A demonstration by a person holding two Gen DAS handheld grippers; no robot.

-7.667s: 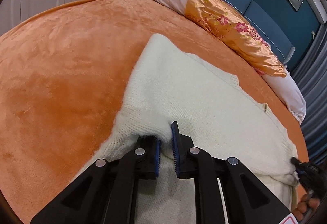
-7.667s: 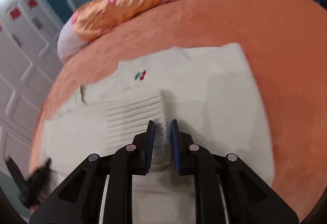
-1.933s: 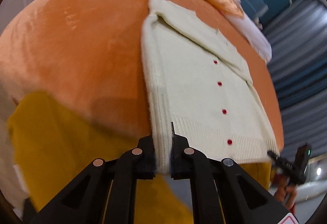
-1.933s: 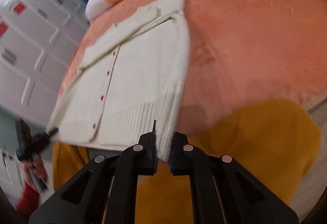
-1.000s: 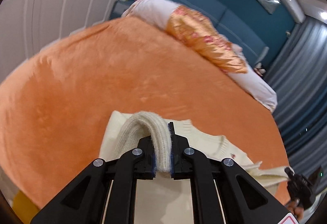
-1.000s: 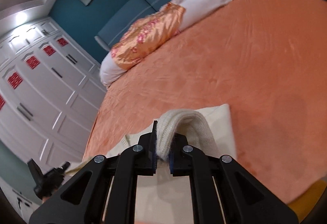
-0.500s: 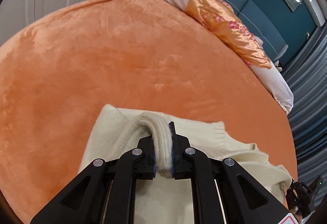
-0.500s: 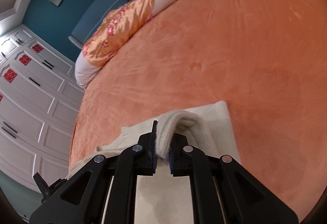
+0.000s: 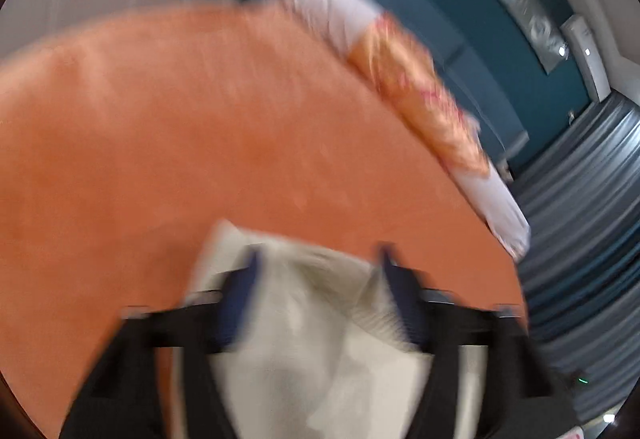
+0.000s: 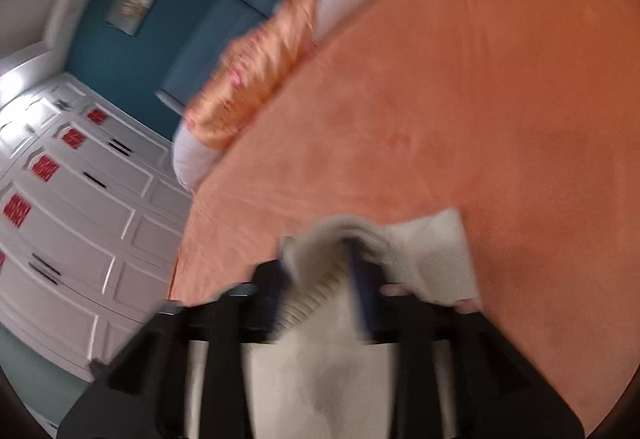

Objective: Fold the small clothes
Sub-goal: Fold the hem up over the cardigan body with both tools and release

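Note:
The cream knit cardigan [image 9: 312,319] lies folded on the orange bedspread [image 9: 200,119], close under both cameras. Both views are motion-blurred. My left gripper [image 9: 317,253] has its jaws opening wide; the knit lies slack between them, and neither pad presses on it. In the right wrist view the cardigan [image 10: 432,251] still humps up over the tip of one finger. My right gripper [image 10: 318,255] is also opening, with a ribbed fold loose in the gap between its fingers.
The orange bedspread [image 10: 500,119] stretches away beyond the garment. A floral orange pillow [image 9: 420,99] on a white bolster lies at the far edge, with a teal wall behind. White wardrobe doors [image 10: 80,219] stand to the left and grey curtains [image 9: 580,239] to the right.
Both grippers, shut on the cardigan's folded edge half a second ago, have spread their jaws and let the knit go. Both hands have sunk toward the bed, and the fold now rests on it.

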